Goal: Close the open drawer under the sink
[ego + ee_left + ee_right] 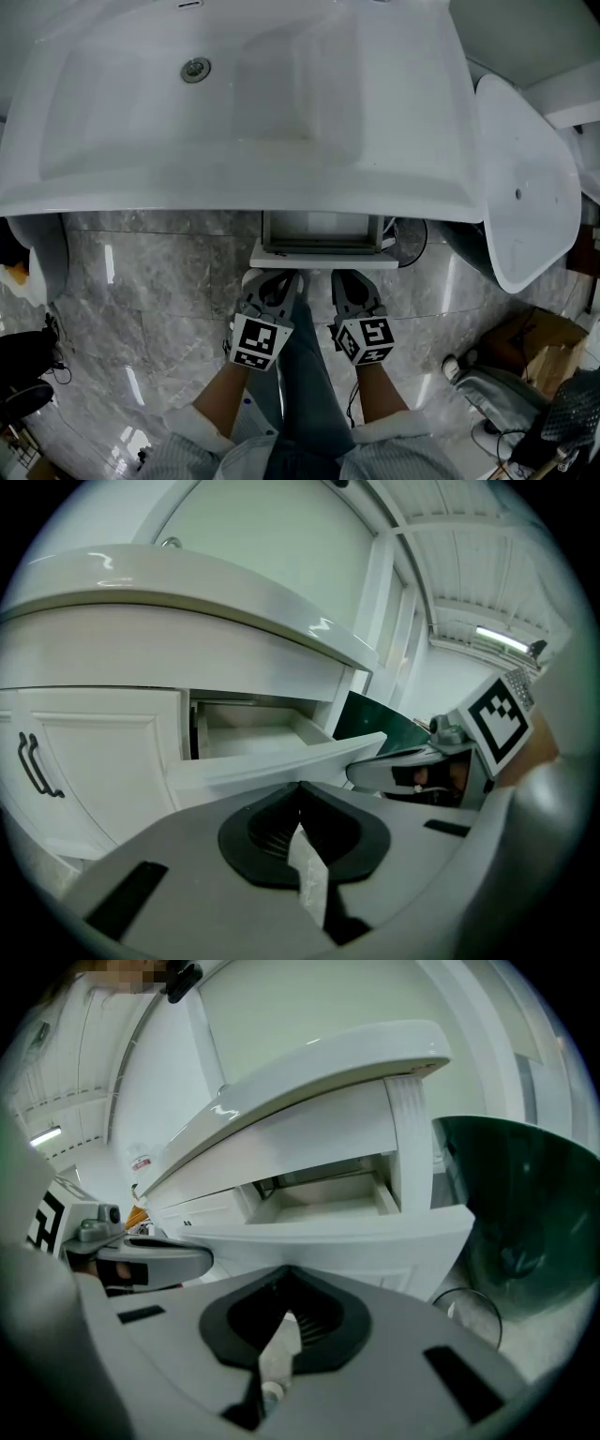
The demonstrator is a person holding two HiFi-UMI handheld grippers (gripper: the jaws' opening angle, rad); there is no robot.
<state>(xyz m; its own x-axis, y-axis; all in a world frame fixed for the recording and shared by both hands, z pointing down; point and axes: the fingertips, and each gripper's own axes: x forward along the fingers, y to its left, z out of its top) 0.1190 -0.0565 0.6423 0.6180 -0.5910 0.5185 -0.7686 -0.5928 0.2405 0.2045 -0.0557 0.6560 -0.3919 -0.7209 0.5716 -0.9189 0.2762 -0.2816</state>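
Left gripper [274,281] and right gripper [352,281], jaws pressed together on nothing, side by side at the drawer front, contact unclear | drawer [322,254] pulled out beneath the sink [234,192] | step: lining up the push | next: likely both tips square on the front panel, one even shove inward.

L gripper [273,281], R gripper [352,281], side by side, jaws together
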